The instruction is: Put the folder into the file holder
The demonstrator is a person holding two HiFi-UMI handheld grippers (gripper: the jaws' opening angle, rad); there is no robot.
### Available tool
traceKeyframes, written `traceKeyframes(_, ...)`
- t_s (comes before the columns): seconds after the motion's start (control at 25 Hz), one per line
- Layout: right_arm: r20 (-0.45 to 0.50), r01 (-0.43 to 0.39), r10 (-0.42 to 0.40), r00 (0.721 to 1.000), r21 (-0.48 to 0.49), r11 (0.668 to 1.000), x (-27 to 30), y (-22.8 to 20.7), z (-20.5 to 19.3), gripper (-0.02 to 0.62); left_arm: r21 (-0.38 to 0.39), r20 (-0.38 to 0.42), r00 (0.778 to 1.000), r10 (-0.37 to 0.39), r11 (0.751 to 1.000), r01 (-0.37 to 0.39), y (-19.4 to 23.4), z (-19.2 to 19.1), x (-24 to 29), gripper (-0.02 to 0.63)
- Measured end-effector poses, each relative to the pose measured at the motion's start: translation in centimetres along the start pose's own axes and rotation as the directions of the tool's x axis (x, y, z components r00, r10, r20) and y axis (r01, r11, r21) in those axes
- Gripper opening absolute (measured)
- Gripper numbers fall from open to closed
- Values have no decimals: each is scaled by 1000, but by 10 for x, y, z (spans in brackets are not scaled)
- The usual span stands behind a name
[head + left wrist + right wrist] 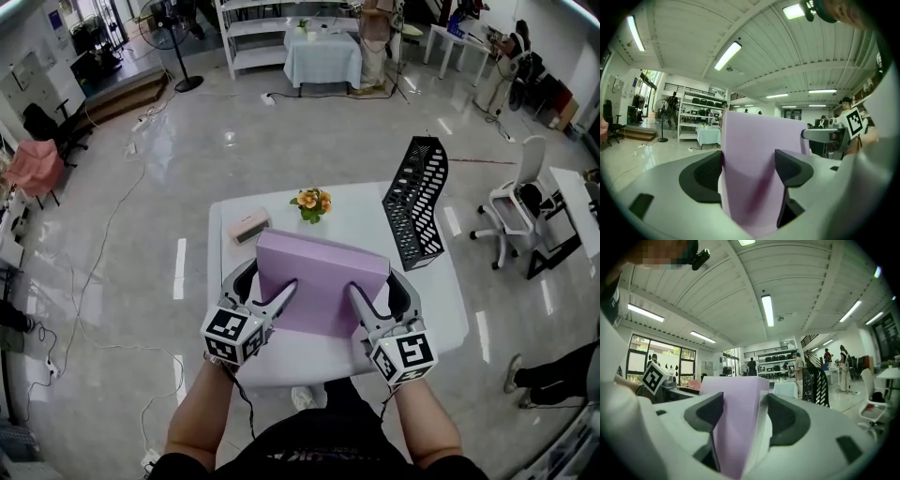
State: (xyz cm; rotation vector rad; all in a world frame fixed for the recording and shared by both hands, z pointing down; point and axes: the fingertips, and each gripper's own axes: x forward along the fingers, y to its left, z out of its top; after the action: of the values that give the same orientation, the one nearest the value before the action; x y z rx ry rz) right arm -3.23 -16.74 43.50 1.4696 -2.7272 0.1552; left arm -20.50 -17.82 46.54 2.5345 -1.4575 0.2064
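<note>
**Head view, read from left to right across the white table [448, 314].**

Toward the table's far left, a small pink box [248, 226] lies flat. It sits close to the far left corner of the purple folder [323, 277], and contact between the two cannot be judged.

At the table's near left, the left gripper [285, 291] is clenched on the folder's near edge. In the left gripper view, both dark jaw pads press against the folder's two faces, and the sheet stands on edge between them.

The folder spans the middle of the table and is carried by its near edge in both grippers. No view shows whether its underside rests on the table.

Beyond the folder's far edge, at the table's far middle, stands a small pot of orange flowers [311, 202].

At the table's near right, the right gripper [356, 292] grasps the same near edge. The right gripper view shows its jaws closed on the purple sheet, one pad on each face.

At the table's far right stands the black mesh file holder [415, 202], upright with its tall back rising away from the person. It is near the folder's far right corner but separated from it by a strip of bare tabletop, so the folder lies wholly outside the holder.

Off the table's right side, a white office chair [511, 202] stands on the glossy floor [187, 169].
</note>
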Motion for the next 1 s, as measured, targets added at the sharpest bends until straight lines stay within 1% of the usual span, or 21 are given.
traceKeyframes(0.28,17,-9,10,1000,-37,999,-27,20,2,289,22,39,999,11,1000,-12,-13,-3,-29,354)
traceKeyframes(0.56,9,-57,57,998,-64,996,-48,37,1,281,16,69,997,21,1000,-22,-21,-7,-54,354)
traceKeyframes(0.68,-2,-107,107,994,-79,991,-54,41,2,282,10,77,997,25,1000,-25,-23,-9,-61,351)
traceKeyframes(0.8,-6,-182,182,983,-70,981,-58,42,3,282,19,83,996,35,999,-36,-26,-9,-67,342)
traceKeyframes(0.88,-13,-240,240,971,-53,969,-59,41,3,282,31,91,995,47,998,-50,-28,-9,-71,333)
traceKeyframes(1.0,-27,-321,320,947,-25,947,-56,35,1,283,29,105,992,73,997,-77,-31,-10,-76,328)
